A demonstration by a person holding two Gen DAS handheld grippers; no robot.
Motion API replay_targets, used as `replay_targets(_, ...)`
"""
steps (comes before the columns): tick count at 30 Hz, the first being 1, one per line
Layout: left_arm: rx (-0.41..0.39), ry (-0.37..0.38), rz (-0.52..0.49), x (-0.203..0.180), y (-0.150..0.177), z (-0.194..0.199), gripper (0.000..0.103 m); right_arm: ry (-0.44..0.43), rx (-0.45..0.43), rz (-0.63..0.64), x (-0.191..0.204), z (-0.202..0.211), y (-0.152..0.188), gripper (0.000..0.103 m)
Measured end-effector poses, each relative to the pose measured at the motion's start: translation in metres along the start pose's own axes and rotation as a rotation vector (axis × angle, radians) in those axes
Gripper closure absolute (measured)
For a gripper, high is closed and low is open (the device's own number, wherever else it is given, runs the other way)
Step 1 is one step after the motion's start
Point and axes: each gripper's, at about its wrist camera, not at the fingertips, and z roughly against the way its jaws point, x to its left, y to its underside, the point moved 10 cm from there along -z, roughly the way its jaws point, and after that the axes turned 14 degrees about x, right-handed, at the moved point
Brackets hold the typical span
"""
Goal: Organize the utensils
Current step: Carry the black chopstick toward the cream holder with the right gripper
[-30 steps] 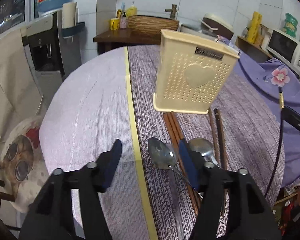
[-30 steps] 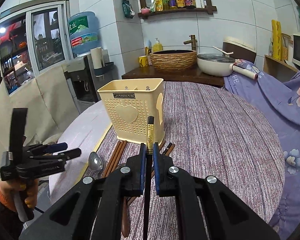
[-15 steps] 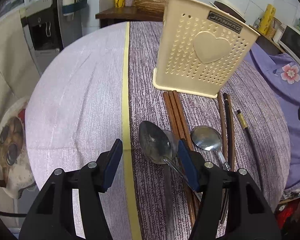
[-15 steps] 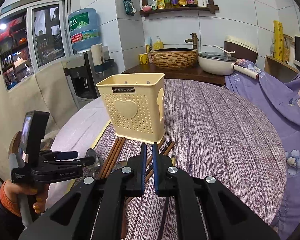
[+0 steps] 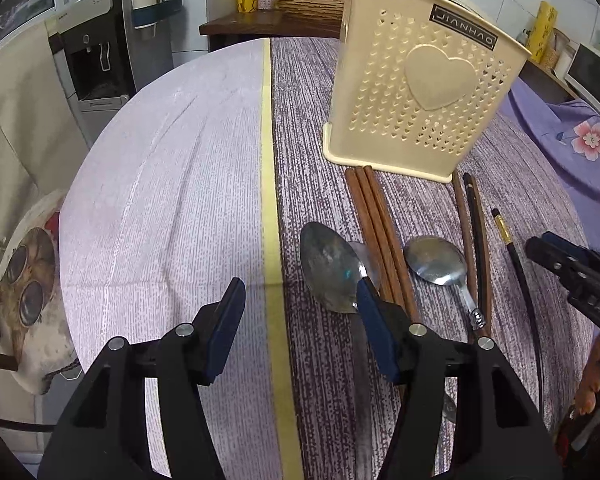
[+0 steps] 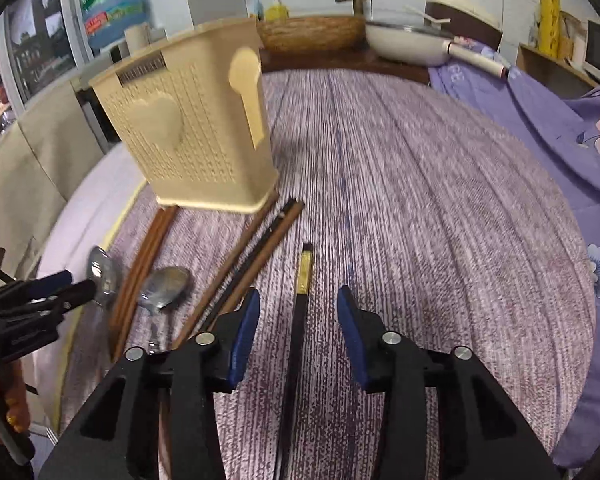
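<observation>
A cream perforated utensil holder point(image 5: 424, 96) point(image 6: 188, 136) stands on the purple tablecloth. In front of it lie brown chopsticks point(image 5: 376, 232) point(image 6: 140, 264), a large spoon point(image 5: 328, 268) and a smaller spoon point(image 5: 436, 260) point(image 6: 166, 286). My left gripper point(image 5: 300, 290) hovers open low over the cloth, its right finger just above the large spoon's bowl. My right gripper point(image 6: 298, 304) is low over the table with its jaws opening. A black chopstick with a gold band point(image 6: 304, 280) point(image 5: 504, 236) lies flat on the cloth between the pads, untouched.
More dark chopsticks point(image 6: 256, 248) lie beside the holder's right corner. A yellow stripe point(image 5: 268, 200) divides the cloth. Behind the table stand a wicker basket point(image 6: 308, 34) and a white pan point(image 6: 404, 42). A floral purple cloth point(image 6: 560, 120) covers the right side.
The right gripper has dropped toward the table and opened, and the black chopstick it held now lies on the cloth. The left gripper has sunk closer to the spoons.
</observation>
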Motion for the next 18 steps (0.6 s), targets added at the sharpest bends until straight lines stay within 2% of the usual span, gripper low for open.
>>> replay_targets(4, -0.003, -0.007, 0.013, 0.003, 0.002, -0.002, 0.045, 0.026, 0.041, 0.004, -0.001, -0.020, 0.002, 0.071)
replay_targets(10, 0.002, -0.008, 0.021, -0.004, -0.003, -0.006, 0.045, 0.059, 0.035, 0.029, 0.004, -0.024, -0.002, 0.080)
replay_targets(14, 0.016, 0.023, 0.066, -0.005, -0.011, -0.011, 0.045, 0.059, 0.030, 0.051, 0.010, -0.024, -0.001, 0.093)
replay_targets(18, 0.001, 0.011, 0.099, -0.002, -0.021, -0.011, 0.045, 0.053, 0.030, 0.061, 0.013, -0.025, -0.002, 0.095)
